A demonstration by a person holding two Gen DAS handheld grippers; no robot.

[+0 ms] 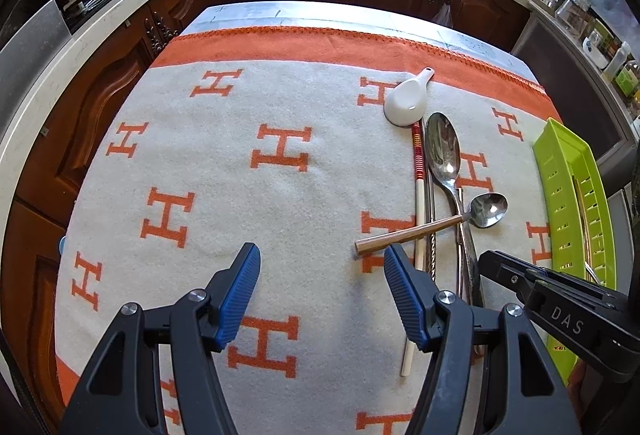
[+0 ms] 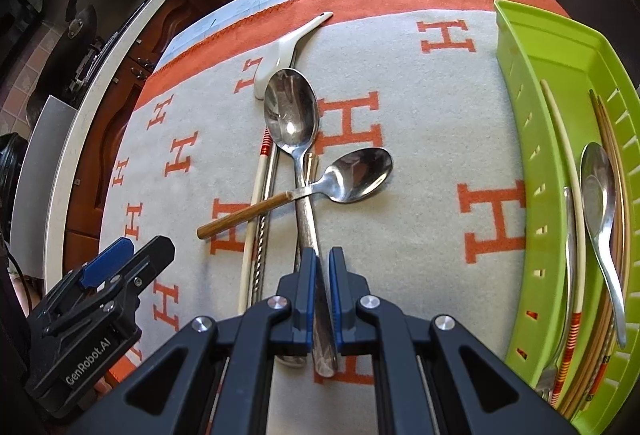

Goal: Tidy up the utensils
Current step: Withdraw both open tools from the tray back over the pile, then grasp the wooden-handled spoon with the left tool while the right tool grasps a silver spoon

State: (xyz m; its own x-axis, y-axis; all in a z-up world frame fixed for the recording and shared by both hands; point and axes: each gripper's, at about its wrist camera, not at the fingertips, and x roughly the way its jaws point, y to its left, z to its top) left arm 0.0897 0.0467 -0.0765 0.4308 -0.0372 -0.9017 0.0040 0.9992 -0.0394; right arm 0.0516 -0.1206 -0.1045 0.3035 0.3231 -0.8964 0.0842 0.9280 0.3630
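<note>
A pile of utensils lies on the H-patterned cloth (image 1: 248, 219): a large steel spoon (image 2: 294, 115), a small spoon with a wooden handle (image 2: 352, 175) lying across it, a white ceramic spoon (image 2: 280, 51), and a cream chopstick with red bands (image 2: 252, 227) beside a twisted metal one. My right gripper (image 2: 323, 267) is shut on the large steel spoon's handle. My left gripper (image 1: 320, 275) is open and empty, just left of the pile, near the wooden handle's end (image 1: 362, 247). The green tray (image 2: 560, 47) at the right holds a spoon, a fork and chopsticks.
The table's far edge (image 1: 320, 11) faces dark wooden cabinets and a countertop with kitchenware. The left gripper shows at the lower left of the right wrist view (image 2: 116, 263). The right gripper shows at the right of the left wrist view (image 1: 492, 263).
</note>
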